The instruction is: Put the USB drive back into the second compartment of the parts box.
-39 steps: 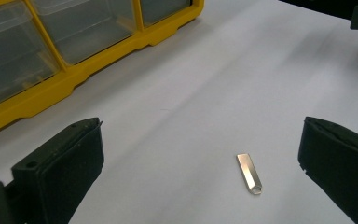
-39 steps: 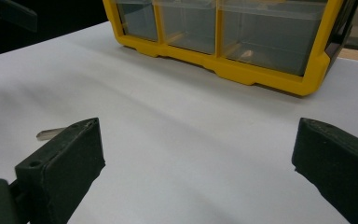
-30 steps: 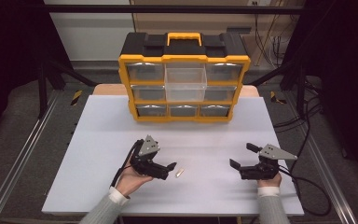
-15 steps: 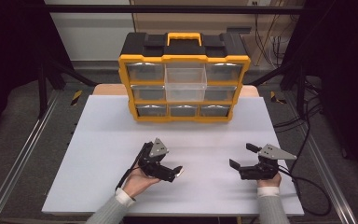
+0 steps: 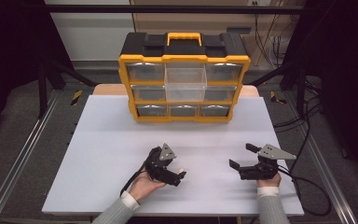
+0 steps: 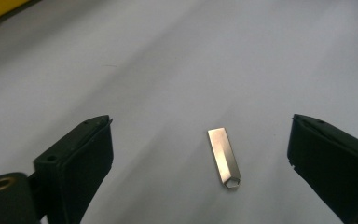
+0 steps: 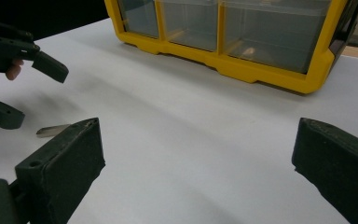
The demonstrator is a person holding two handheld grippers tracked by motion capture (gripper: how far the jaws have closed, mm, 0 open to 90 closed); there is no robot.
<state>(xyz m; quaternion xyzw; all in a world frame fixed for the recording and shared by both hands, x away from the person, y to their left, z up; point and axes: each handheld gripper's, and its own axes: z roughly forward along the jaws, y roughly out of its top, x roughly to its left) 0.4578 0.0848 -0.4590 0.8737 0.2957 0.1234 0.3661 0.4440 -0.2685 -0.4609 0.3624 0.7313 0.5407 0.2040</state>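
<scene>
White table [image 5: 112, 140] carries everything. Left gripper [image 6: 200, 154] has its jaws wide, just closing a little, either side of the metal strip [image 6: 223, 156], not touching it. Right gripper [image 5: 243, 158], jaws wide and empty, sits well right of the strip; the drawer cabinet [image 5: 184, 74] stands beyond.

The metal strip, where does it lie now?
In the left gripper view the metal strip lies flat on the white table between the open jaws of the left gripper, touching neither, nearer the right-hand one.

A lab bench: metal rig frame [image 5: 23, 154], trailing cables [image 5: 307, 116], yellow parts organizer [image 5: 184, 77].
</scene>
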